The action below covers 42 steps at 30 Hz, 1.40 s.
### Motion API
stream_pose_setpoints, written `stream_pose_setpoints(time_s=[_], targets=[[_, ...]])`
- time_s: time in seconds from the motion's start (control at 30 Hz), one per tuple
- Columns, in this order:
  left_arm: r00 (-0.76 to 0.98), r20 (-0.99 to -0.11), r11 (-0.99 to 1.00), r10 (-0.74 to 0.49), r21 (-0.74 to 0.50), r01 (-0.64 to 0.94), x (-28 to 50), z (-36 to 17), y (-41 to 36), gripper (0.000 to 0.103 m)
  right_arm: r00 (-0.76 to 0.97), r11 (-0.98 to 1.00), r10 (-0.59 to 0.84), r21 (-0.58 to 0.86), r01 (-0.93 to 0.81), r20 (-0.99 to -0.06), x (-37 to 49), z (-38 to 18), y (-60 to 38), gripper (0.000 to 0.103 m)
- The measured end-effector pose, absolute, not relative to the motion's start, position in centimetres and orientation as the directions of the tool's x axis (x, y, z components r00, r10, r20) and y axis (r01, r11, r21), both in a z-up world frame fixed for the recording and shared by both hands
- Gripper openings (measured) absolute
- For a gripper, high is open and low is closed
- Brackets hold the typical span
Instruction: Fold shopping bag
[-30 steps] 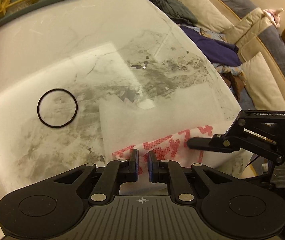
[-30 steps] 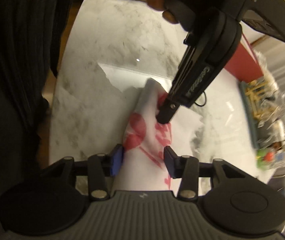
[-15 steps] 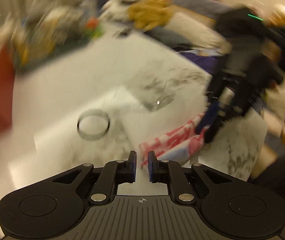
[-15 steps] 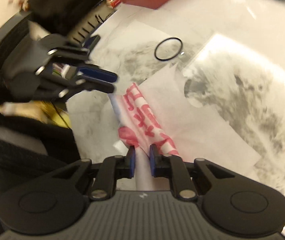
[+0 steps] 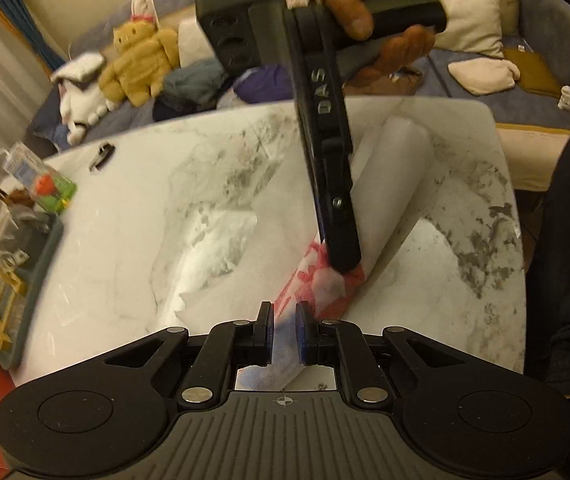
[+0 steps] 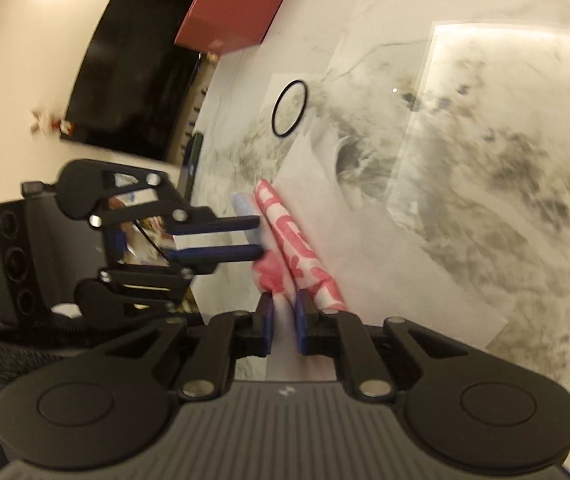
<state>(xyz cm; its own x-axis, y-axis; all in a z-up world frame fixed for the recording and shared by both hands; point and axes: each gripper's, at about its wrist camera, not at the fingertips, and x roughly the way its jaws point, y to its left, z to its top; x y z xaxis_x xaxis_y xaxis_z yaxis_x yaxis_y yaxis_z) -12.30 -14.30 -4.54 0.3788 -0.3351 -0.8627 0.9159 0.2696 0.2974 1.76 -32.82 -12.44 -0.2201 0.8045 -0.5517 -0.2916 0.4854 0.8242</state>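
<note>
Your left gripper [image 5: 285, 330] has its jaws drawn close, only a narrow slot between the blue pads, and the near end of the shopping bag [image 5: 389, 184] runs into that slot; the right wrist view shows its fingers [image 6: 221, 222] parallel with a gap, tips at the bag's edge, so I cannot tell whether it truly pinches the plastic. Your right gripper [image 6: 284, 322] is likewise narrowed on the bag [image 6: 301, 248], white plastic filling the slot between its pads, so it is grasping the bag. In the left wrist view that gripper [image 5: 343, 262] comes down steeply, tips on the red-printed part.

The bag lies as a long rolled strip on the marble table [image 5: 133, 200], red print near you, plain white toward the far right corner. The table's right edge sits close to the roll; bare marble lies to the left, up to the tray [image 5: 41, 264] of clutter at the left rim.

Only the right wrist view shows the black ring [image 6: 289, 108] lying beyond the bag and the red box [image 6: 237, 4] at the far edge. Only the left wrist view shows your hand [image 5: 349, 4] on the handle, the sofa [image 5: 533, 52] and the teddy bear [image 5: 137, 60]
</note>
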Motion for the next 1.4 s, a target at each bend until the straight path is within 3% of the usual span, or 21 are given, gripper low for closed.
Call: stream_pose_setpoints(time_s=[0.13,0.33,0.43,0.47,0.5,0.53,0.57,0.6,0.7,0.8,0.97,1.2,1.3,1.4], targets=[[0.383,-0.881,0.347,-0.278,0.280,0.895,-10.8,-5.0,-15.7,0.010,-0.193,0.492,0.808,0.817,-0.299,-0.557,1.6,-12.4,-33.1,0.008],[0.452,-0.843,0.349,-0.290,0.347,0.871,-12.1,-6.0,-15.8,0.008,-0.020,0.616,0.692,0.605,-0.505,-0.721,-1.6,-7.8,-31.8,0.015],[0.478,-0.824,0.376,-0.304,0.357,0.855,-12.5,-6.3,-15.4,0.000,0.144,0.689,0.578,0.387,-0.612,-0.803,-4.2,-4.8,-30.9,0.037],[0.486,-0.817,0.386,-0.309,0.360,0.850,-12.6,-6.4,-15.3,0.000,0.210,0.703,0.537,0.296,-0.646,-0.817,-5.2,-3.8,-30.7,0.039],[0.495,-0.811,0.395,-0.313,0.363,0.844,-12.7,-6.5,-15.2,0.000,0.275,0.700,0.502,0.198,-0.687,-0.820,-6.5,-2.8,-30.2,0.036],[0.503,-0.804,0.404,-0.317,0.366,0.839,-12.8,-6.6,-15.0,0.000,0.317,0.672,0.485,0.115,-0.732,-0.815,-7.8,-1.9,-29.9,0.027],[0.512,-0.797,0.413,-0.321,0.368,0.833,-12.9,-6.7,-14.9,0.000,0.341,0.610,0.479,0.027,-0.792,-0.809,-9.4,-1.0,-29.5,0.010],[0.520,-0.790,0.422,-0.325,0.371,0.827,-13.0,-6.8,-14.8,0.000,0.340,0.532,0.475,-0.043,-0.846,-0.811,-11.0,-0.4,-28.9,0.005],[0.545,-0.768,0.450,-0.337,0.378,0.809,-13.3,-7.0,-14.4,0.000,0.315,0.359,0.448,-0.155,-0.921,-0.836,-13.7,-1.0,-26.2,0.004],[0.561,-0.753,0.471,-0.344,0.379,0.797,-13.5,-7.2,-14.1,0.000,0.378,0.339,0.369,-0.256,-0.905,-0.849,-13.2,-3.5,-24.4,0.000],[0.559,-0.757,0.468,-0.339,0.379,0.798,-13.5,-7.2,-14.0,0.000,0.378,0.511,0.386,-0.146,-0.847,-0.841,-10.0,-4.3,-25.0,0.000],[0.533,-0.779,0.477,-0.331,0.349,0.806,-13.0,-6.7,-14.1,0.000,0.424,0.509,0.312,-0.228,-0.830,-0.850,-9.0,-5.5,-24.2,0.001],[0.513,-0.791,0.514,-0.333,0.304,0.802,-12.5,-6.5,-13.8,0.000,0.477,0.465,0.298,-0.310,-0.829,-0.827,-10.4,-6.1,-23.5,0.002],[0.563,-0.762,0.504,-0.320,0.366,0.782,-13.3,-7.2,-14.4,0.000,0.600,0.441,0.285,-0.454,-0.775,-0.748,-13.1,-8.3,-24.2,0.003]])
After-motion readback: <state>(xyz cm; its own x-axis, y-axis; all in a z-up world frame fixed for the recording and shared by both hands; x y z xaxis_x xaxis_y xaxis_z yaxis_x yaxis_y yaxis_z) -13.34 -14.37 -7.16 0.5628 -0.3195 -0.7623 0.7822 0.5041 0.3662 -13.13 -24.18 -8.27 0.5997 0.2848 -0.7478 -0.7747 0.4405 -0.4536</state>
